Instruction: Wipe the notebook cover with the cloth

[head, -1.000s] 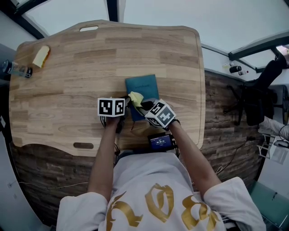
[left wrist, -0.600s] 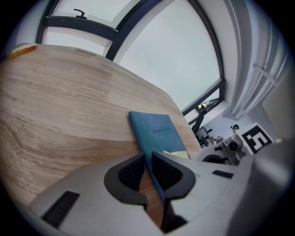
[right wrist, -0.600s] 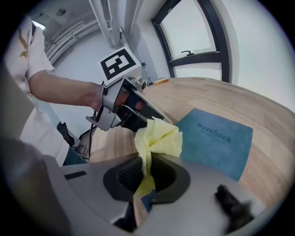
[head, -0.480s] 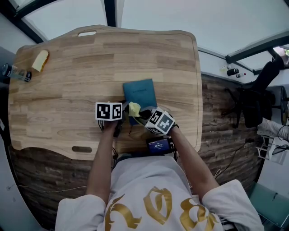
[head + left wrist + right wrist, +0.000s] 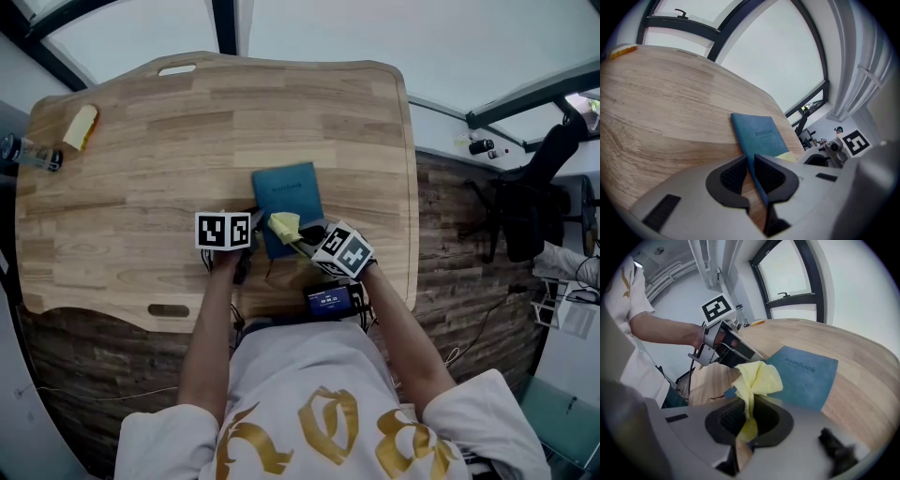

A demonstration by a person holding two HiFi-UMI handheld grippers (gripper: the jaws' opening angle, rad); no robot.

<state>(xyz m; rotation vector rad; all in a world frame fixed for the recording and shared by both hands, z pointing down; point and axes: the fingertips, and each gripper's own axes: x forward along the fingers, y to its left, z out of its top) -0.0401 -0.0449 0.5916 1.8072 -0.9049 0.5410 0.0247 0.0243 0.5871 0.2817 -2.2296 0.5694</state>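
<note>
L claw [image 5: 751, 174] is pinched nearly shut on the near-left edge of the blue notebook [image 5: 761, 136], a pad on either side of the cover, pinning it to the table [image 5: 131, 141]. It hasn't shifted vs a sec ago. R claw [image 5: 747, 420] is clamped tight on a bunched yellow cloth [image 5: 757, 377]; most of the wad sticks out past the tips and seems to rest on the cover's near end, tho contact isn't 100% clear. Notebook lies closed, title side up, a bit right of centre and towards the table's near edge, w/ its near end under both claws. What's changed: over the last sec the R claw has slid level w/ the cloth. The wad sat further up the cover nr its left edge; now it's lower, at the near end, and a touch more to the right, and the R claw's marker cube is further right too. Notebook hasn't budged. So I'd read this as a wipe stroke under way, not setup. The cloth is working the near strip, while the far half of the cover lies bare beyond it. Next prob calls for strokes carried up towards the far edge, w/ the L claw keeping its hold so the book doesn't skate. Risk: small wad, narrow contact, so strips are easy to miss.
</note>
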